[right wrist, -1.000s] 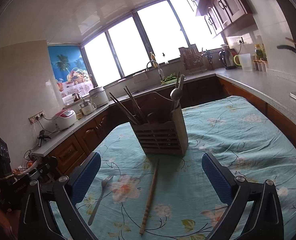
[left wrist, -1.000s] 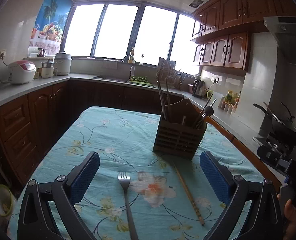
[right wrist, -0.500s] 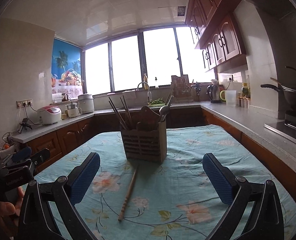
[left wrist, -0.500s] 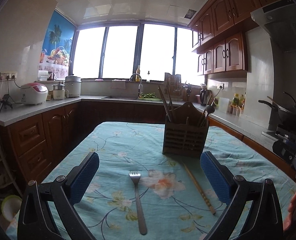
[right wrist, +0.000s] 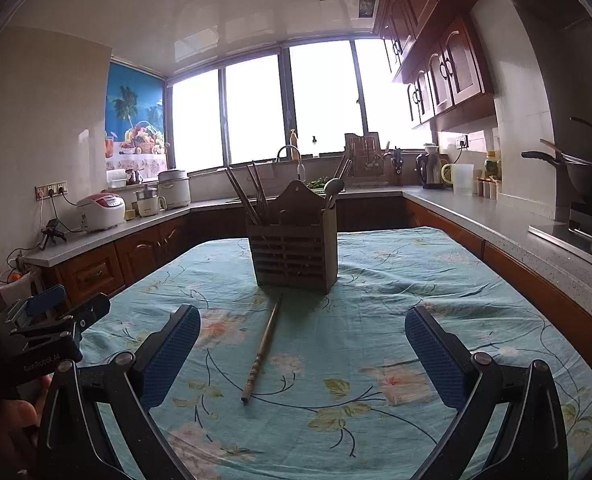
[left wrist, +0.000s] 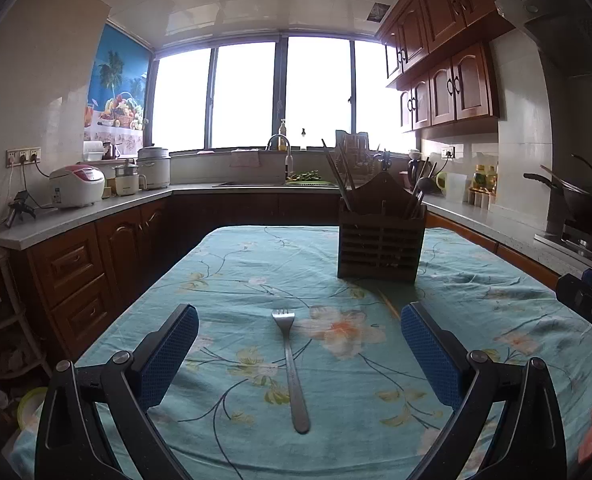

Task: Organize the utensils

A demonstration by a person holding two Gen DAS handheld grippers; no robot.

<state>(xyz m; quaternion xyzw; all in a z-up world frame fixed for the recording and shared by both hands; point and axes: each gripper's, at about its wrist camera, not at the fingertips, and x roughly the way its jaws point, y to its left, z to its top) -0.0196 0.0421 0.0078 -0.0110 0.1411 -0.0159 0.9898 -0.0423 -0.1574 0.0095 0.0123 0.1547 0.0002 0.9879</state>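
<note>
Shiny metal fork (left wrist: 290, 364) on creased floral cloth (left wrist: 255, 280); slatted holder (right wrist: 293, 256) and chopstick (right wrist: 263, 350) look wooden.

I count one fork (left wrist: 291, 364) lying on the surface (left wrist: 231, 280). One loose chopstick (right wrist: 263, 347). One slatted wooden utensil holder (right wrist: 293, 258), with about four chopsticks (right wrist: 243, 196) standing in its left compartment and one spoon (right wrist: 333, 188) showing in its right; other handles there I cannot separate. Two grippers: left (left wrist: 300, 354), right (right wrist: 302, 354).

table (left wrist: 476, 304), floral cloth | on it: fork (left wrist: 291, 364), chopstick (right wrist: 263, 349), utensil holder (right wrist: 293, 258)
</note>
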